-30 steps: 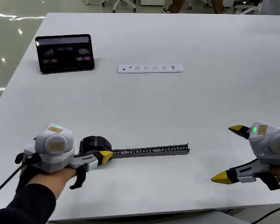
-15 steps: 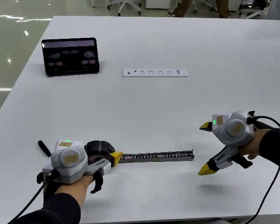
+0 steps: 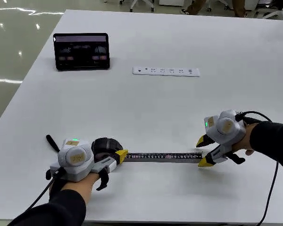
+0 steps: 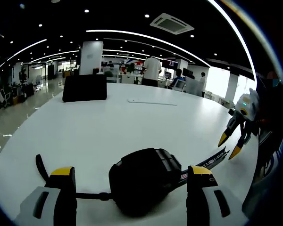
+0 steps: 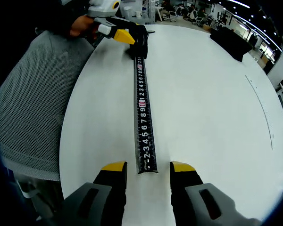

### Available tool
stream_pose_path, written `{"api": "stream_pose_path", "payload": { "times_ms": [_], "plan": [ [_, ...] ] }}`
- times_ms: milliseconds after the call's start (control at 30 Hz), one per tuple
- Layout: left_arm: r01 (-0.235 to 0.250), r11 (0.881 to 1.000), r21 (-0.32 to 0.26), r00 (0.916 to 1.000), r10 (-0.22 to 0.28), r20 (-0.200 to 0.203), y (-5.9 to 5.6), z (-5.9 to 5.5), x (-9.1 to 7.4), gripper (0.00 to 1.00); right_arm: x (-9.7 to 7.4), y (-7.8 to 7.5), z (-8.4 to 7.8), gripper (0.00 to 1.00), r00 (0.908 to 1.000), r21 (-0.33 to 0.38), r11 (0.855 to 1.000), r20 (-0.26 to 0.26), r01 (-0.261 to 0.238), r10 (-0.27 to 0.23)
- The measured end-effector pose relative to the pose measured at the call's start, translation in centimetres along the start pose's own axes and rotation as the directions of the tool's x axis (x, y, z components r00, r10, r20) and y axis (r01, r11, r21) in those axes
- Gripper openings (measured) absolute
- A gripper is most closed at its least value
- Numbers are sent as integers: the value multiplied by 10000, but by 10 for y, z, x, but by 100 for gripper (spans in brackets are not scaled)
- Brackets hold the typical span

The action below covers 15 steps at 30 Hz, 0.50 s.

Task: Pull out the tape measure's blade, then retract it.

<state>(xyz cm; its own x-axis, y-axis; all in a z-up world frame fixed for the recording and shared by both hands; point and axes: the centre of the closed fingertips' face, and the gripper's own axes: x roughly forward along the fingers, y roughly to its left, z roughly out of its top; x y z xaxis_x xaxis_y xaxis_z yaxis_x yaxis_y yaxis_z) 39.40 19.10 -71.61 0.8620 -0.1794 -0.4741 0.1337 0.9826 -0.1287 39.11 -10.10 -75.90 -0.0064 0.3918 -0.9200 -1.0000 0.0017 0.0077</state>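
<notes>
Both stand spread: the left gripper (image 4: 130, 171) straddles the tape measure's case (image 4: 144, 181) on the desk (image 3: 179, 108); the right gripper (image 5: 148, 167) flanks the drawn-out blade (image 5: 141, 108) at its tip, not touching.

In the head view the left gripper (image 3: 112, 149) covers the near side of the tape measure case (image 3: 104, 144), and its far jaw is hidden behind the case. The blade (image 3: 160, 157) ends under the right gripper (image 3: 202, 153), so contact there cannot be judged. The tablet (image 3: 81, 51) screen and the power strip (image 3: 166, 71) sockets are too small to read. The left sleeve (image 3: 56, 212), the right sleeve (image 3: 273, 141) and the cable (image 3: 270, 190) are cut off by the picture edges. In the left gripper view the people (image 4: 152, 70) are small and blurred.
</notes>
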Motion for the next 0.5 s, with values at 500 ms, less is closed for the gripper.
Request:
{"api": "stream_pose_path", "payload": {
  "times_ms": [500],
  "plan": [
    [218, 9984, 514, 9996, -209, -191, -18, -1, 3, 81, 3, 3, 1, 12, 9996, 148, 9997, -218, 187, -184]
  ]
}}
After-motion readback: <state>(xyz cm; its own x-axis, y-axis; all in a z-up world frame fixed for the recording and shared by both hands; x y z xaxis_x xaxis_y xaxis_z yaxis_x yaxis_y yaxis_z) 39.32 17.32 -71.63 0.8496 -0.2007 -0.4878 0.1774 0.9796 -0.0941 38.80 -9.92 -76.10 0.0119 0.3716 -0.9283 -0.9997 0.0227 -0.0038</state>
